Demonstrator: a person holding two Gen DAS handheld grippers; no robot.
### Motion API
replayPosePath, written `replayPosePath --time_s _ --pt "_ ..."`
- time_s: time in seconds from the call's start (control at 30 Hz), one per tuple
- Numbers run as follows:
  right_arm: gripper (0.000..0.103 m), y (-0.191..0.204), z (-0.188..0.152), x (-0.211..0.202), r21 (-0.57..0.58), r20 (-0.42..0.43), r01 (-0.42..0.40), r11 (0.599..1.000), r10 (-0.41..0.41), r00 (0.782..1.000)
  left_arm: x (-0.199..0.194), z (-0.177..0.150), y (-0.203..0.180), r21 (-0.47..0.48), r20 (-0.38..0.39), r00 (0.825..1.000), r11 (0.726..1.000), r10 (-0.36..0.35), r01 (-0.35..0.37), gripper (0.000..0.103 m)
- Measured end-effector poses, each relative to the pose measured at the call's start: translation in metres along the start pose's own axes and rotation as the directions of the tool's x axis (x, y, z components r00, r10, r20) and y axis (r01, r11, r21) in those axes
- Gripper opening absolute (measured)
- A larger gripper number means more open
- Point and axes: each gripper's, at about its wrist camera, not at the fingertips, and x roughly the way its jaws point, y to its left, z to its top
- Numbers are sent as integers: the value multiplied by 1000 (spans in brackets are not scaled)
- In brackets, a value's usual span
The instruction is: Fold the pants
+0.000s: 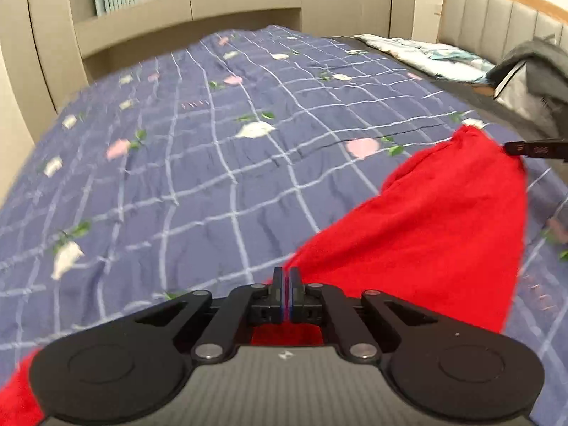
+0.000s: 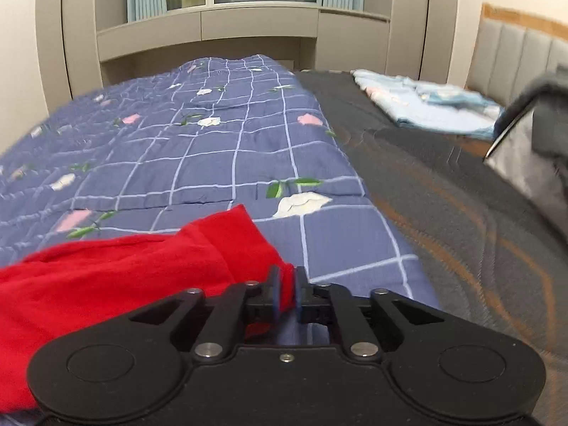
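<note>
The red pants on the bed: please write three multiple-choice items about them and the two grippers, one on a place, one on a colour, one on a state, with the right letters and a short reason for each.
1. Where does the light blue folded cloth lie?
A. by the headboard, on the dark grey cover
B. on the red pants
C. in the left gripper

2. What colour is the quilt under the pants?
A. plain white
B. blue-purple with a pale grid and flowers
C. green stripes

3. How do the right gripper's jaws stand?
A. wide open, nothing between
B. out of view
C. shut on red cloth

Answers:
1 A: the light blue cloth rests near the headboard.
2 B: the quilt shows grid lines and flowers.
3 C: the right gripper pinches an edge of the red pants; the left gripper also holds them.
</note>
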Motion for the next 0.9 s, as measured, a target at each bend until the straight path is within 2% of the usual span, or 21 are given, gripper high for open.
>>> replayPosePath --time_s 0.03,0.07,0.1,0.13,0.2,0.27,0.3,0.37,0.5,0.57,0.63,0.7,0.77,0.83,0.9 --pt "30 3 2 -3 -8 18 8 1000 -8 1000 -4 -1 1 -14 5 1000 1000 -19 19 22" --pt "41 6 5 -8 -16 38 0 1000 1 999 -9 -1 2 -23 14 1000 999 -26 26 48" --pt "44 10 7 -11 -29 54 -18 999 19 998 -15 -2 2 -33 30 999 999 -16 17 59" --pt "47 16 9 -14 -48 64 -33 998 36 997 -23 -2 3 -43 52 999 999 -3 6 63" --pt "49 31 10 -15 -106 61 -62 992 69 996 -35 -4 6 -56 60 998 998 -7 10 63" --pt "58 48 7 -10 -172 28 -90 981 96 995 -49 -8 12 -86 53 999 996 1 4 71" --pt "58 57 4 -6 -203 0 -92 975 94 996 -57 -11 16 -100 54 998 995 15 -10 74" --pt "59 71 -1 7 -260 -51 -46 965 34 998 -79 -21 27 -116 72 996 993 46 -37 83" --pt "60 80 2 -2 -226 -2 31 974 -33 999 -131 -56 68 -165 99 985 978 143 -125 91" --pt "67 91 2 -23 -226 40 -13 974 22 999 -154 -78 92 -196 96 975 964 202 -181 92" --pt "77 107 -1 -43 -241 64 -79 967 97 993 -175 -103 117 -243 74 960 938 271 -246 95" --pt "81 129 -6 -59 -263 57 -187 947 209 976 -197 -129 144 -299 45 944 906 326 -299 96" --pt "87 154 -11 -71 -272 28 -308 912 327 944 -213 -153 168 -351 27 929 874 369 -337 98" --pt "94 187 -16 -81 -279 -10 -429 859 444 896 -227 -176 190 -413 -10 916 833 401 -369 98" --pt "95 223 -19 -87 -285 -52 -527 801 536 843 -237 -197 212 -475 -23 917 803 398 -360 99"
